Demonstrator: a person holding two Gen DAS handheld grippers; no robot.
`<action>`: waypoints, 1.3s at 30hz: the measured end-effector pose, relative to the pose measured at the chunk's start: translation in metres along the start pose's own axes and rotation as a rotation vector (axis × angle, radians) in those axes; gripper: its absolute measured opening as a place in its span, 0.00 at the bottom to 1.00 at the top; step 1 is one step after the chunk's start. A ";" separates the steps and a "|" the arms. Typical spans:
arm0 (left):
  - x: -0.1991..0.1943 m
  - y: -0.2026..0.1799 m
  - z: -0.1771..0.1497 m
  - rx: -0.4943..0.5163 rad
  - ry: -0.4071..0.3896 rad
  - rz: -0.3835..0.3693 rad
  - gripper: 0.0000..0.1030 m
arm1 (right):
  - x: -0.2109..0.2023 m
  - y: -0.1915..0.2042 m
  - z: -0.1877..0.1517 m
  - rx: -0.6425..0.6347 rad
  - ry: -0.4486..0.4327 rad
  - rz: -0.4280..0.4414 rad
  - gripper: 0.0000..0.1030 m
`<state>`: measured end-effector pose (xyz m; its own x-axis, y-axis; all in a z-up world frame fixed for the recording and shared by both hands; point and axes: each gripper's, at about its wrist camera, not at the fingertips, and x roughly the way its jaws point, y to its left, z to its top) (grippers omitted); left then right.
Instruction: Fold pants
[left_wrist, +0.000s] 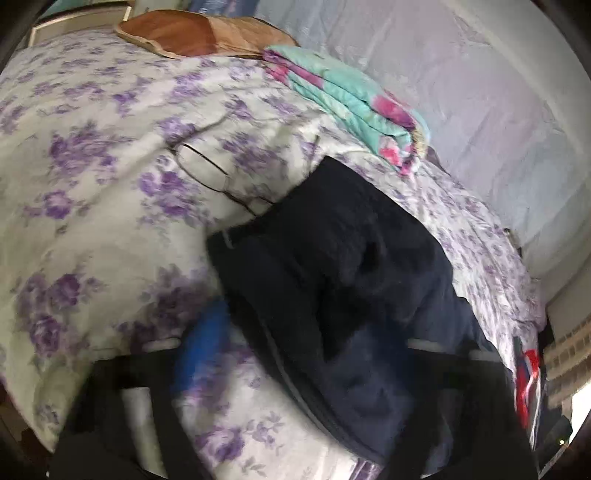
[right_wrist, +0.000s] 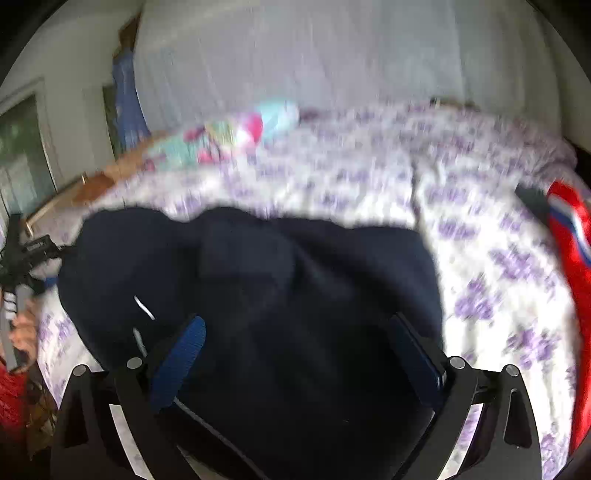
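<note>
Pants (right_wrist: 251, 295) of dark navy fabric lie bunched in a thick heap on the bed, on a white bedspread (left_wrist: 92, 229) printed with purple flowers. No container shows in either view; everything rests loose on the bed. In the right wrist view the right gripper (right_wrist: 295, 354) hangs low over the near part of the pants, its blue-padded fingers (right_wrist: 184, 354) spread wide to either side of the dark cloth, pads clear of it. A short white mark, perhaps a drawstring or label, shows on the pants just left of that gripper. In the left wrist view the left gripper (left_wrist: 295, 354) is heavily blurred: one blue finger shows left of the pants over the bedspread, the other is lost behind the navy fabric, so I cannot tell whether these fingers grip the cloth or stand free. From this view the heap runs lengthwise from the near right edge up and away toward the middle of the bed; which end is the waist I cannot tell. Right of the pants a red garment with a blue and white stripe (right_wrist: 569, 236) lies at the bed's edge. Beyond the pants a folded turquoise and pink blanket (left_wrist: 351, 107) sits by the pale wall (left_wrist: 461, 92), and farther still a brown wooden board (left_wrist: 192, 33). At the far left of the right wrist view a hand (right_wrist: 22, 328) holds the other gripper's handle.
</note>
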<state>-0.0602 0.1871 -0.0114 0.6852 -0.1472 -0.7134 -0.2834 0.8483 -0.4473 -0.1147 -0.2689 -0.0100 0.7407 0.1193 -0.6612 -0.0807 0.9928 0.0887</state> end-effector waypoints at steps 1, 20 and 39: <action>-0.001 -0.001 0.000 0.002 -0.001 0.012 0.56 | 0.012 0.003 0.001 -0.021 0.057 -0.013 0.97; -0.089 -0.279 -0.159 1.044 -0.442 0.016 0.73 | -0.087 -0.128 -0.040 0.358 -0.221 -0.062 0.97; 0.012 -0.012 -0.007 -0.018 0.053 0.097 0.92 | -0.064 -0.141 -0.046 0.414 -0.147 0.043 0.97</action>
<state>-0.0529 0.1717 -0.0182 0.6175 -0.0919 -0.7812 -0.3593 0.8505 -0.3841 -0.1815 -0.4160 -0.0149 0.8318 0.1276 -0.5401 0.1386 0.8946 0.4249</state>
